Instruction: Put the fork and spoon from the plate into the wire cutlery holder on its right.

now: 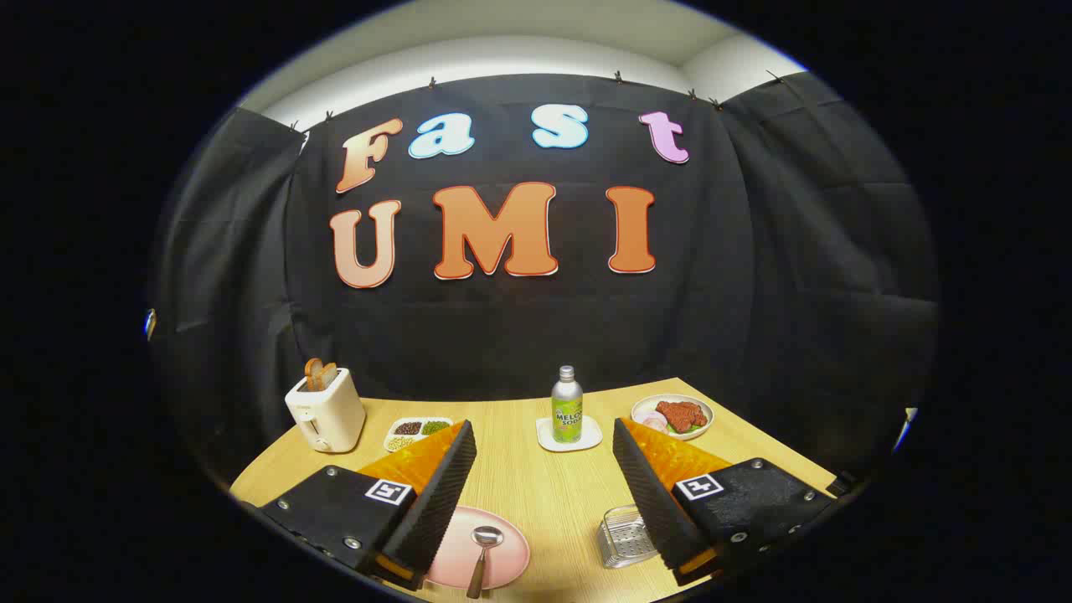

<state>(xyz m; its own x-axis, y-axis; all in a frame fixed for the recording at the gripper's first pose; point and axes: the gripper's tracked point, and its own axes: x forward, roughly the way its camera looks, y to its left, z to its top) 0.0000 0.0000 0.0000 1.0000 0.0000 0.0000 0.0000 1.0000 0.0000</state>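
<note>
On the pale wooden worktop [536, 494], a metal spoon [482, 556] lies on the round pink plate [494, 559] by the left finger. The gripper [543, 444] hangs spread apart, holding nothing. The wire cutlery holder [624, 536] sits against the right finger.

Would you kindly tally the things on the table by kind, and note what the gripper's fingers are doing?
Cutlery: 1, a spoon on the pink plate
Dishes: 3, pink plate, divided snack tray, food plate
Holders: 1, wire cutlery holder
Drinks: 1, soda bottle on a coaster
Appliances: 1, toaster
Total: 8, with the coaster
The gripper is open, holding nothing.
</note>
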